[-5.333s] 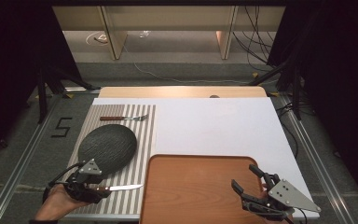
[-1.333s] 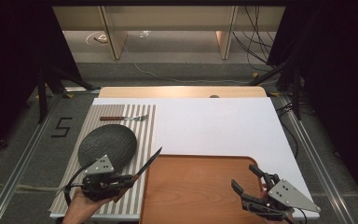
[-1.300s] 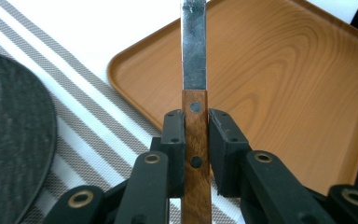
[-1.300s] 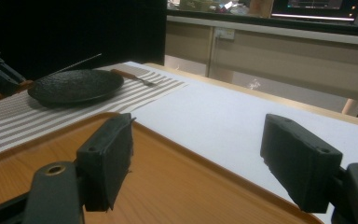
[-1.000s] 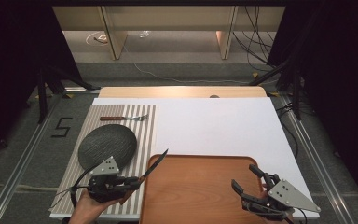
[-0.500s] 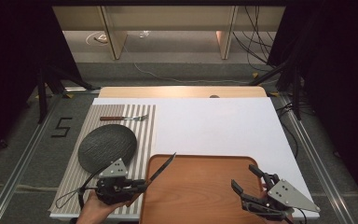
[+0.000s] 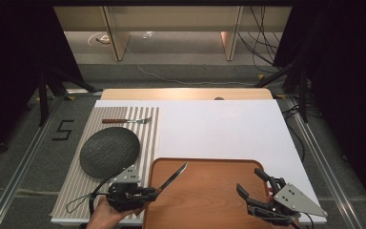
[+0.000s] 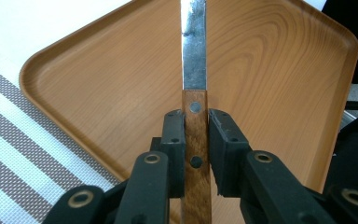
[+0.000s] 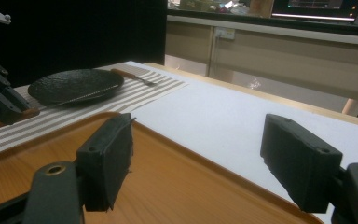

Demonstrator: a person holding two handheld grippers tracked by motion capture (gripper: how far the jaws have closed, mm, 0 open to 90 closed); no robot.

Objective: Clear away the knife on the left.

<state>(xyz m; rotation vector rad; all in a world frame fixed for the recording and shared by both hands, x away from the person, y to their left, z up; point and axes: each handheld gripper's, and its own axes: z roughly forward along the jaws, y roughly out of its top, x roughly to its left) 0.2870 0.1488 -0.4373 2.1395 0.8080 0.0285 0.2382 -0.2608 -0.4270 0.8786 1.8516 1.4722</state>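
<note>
A knife with a wooden handle [image 8: 196, 158] and a steel blade [image 7: 174, 175] is clamped between the jaws of my left gripper [image 7: 148, 192], which is shut on the handle. The blade [image 8: 194, 46] reaches out over the near left part of the wooden tray [image 7: 209, 200], pointing up and right in the high view. My right gripper [image 7: 250, 181] rests at the tray's near right corner, open, with nothing between its pads [image 9: 109, 156]. The right gripper view also catches the left gripper [image 9: 0, 98] and the knife blade [image 9: 79, 96] at far left.
A dark round plate [image 7: 109, 151] lies on a striped placemat [image 7: 74, 191] left of the tray. Beyond it lies a fork [image 7: 126, 121] with a wooden handle. A white sheet [image 7: 219, 129] covers the table behind the tray. Cables run along the floor beyond.
My left gripper has carried the knife rightwards off the placemat, so the blade now reaches over the tray. The right gripper has stayed put.
</note>
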